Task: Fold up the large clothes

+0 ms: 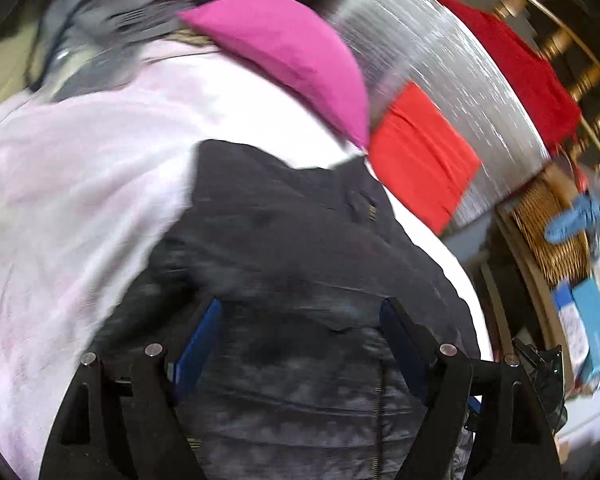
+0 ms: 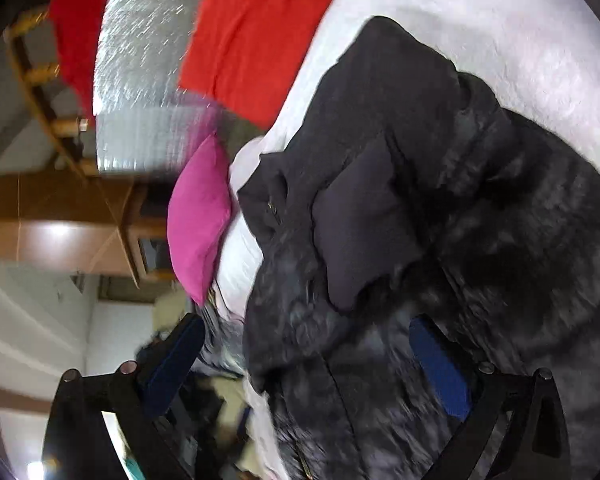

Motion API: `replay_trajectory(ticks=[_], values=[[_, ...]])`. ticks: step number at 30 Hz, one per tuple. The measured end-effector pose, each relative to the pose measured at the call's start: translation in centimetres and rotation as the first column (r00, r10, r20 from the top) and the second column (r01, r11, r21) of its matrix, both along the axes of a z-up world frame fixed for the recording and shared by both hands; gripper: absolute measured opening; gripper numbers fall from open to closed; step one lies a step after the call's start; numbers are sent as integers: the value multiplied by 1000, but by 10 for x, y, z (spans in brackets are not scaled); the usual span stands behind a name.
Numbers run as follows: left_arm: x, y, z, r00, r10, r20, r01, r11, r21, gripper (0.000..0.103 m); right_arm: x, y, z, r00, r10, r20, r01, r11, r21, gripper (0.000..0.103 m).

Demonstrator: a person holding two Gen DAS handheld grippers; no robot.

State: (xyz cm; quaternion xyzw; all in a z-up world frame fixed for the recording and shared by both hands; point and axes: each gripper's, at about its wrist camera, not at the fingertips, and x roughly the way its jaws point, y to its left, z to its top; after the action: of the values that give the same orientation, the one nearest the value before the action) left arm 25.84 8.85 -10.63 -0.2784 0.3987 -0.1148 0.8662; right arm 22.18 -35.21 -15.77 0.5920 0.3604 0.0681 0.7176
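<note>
The dark puffy jacket [image 1: 300, 248] lies crumpled on pale bedding [image 1: 80, 184], both tools [image 1: 300, 312] [image 2: 306, 336] spread wide, gripping nothing.

A home bedroom: a bed under a pale pink blanket [image 1: 80, 184], a magenta pillow [image 1: 284, 56], a red cushion [image 1: 420, 156], and wooden furniture [image 2: 60, 216].

Both wrist views sit close over the dark jacket [image 1: 300, 248] on the bed [image 1: 80, 180]; right view rolled sideways; shared: pink pillow [image 2: 198, 216], red cushion [image 2: 248, 40].
</note>
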Motion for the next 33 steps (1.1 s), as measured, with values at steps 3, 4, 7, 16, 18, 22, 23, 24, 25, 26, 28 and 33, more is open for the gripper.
replay_trajectory(ticks=[3,4,7,16,18,22,23,24,25,26,28,33], values=[[-4,18,-8,1000,25,-5,-25,1000,9,81,12,6,0,1000,-1,9,1,1000,-13,98],[-5,23,-11,999,34,-11,-34,999,8,81,15,6,1,1000,-8,9,9,1000,-27,88],[-10,36,-15,999,50,-18,-50,999,3,81,25,4,-7,998,-27,-50,25,999,-38,75],[-5,41,-12,999,46,-10,-45,998,39,81,43,27,76,995,96,21,-72,856,-512,13],[-2,40,-9,999,43,-6,-42,998,53,81,41,37,111,987,137,80,-58,782,-621,12],[9,32,-2,999,35,12,-36,996,85,81,44,24,123,987,125,104,-12,696,-718,12],[14,29,0,999,34,16,-35,996,86,81,49,19,110,988,130,80,-32,689,-724,12],[18,25,2,999,33,18,-34,996,88,81,54,16,95,989,139,43,-67,694,-716,12],[22,19,3,999,27,18,-29,995,97,81,59,10,69,990,139,-16,-111,713,-693,16],[26,14,4,1000,20,18,-22,994,110,81,61,8,54,990,135,-50,-133,722,-679,16],[39,-1,5,1000,-9,19,6,989,145,82,57,3,23,987,140,-84,-162,762,-626,16],[74,-32,-20,996,-27,-84,50,956,289,82,47,-11,18,991,131,-43,-131,798,-588,88]])
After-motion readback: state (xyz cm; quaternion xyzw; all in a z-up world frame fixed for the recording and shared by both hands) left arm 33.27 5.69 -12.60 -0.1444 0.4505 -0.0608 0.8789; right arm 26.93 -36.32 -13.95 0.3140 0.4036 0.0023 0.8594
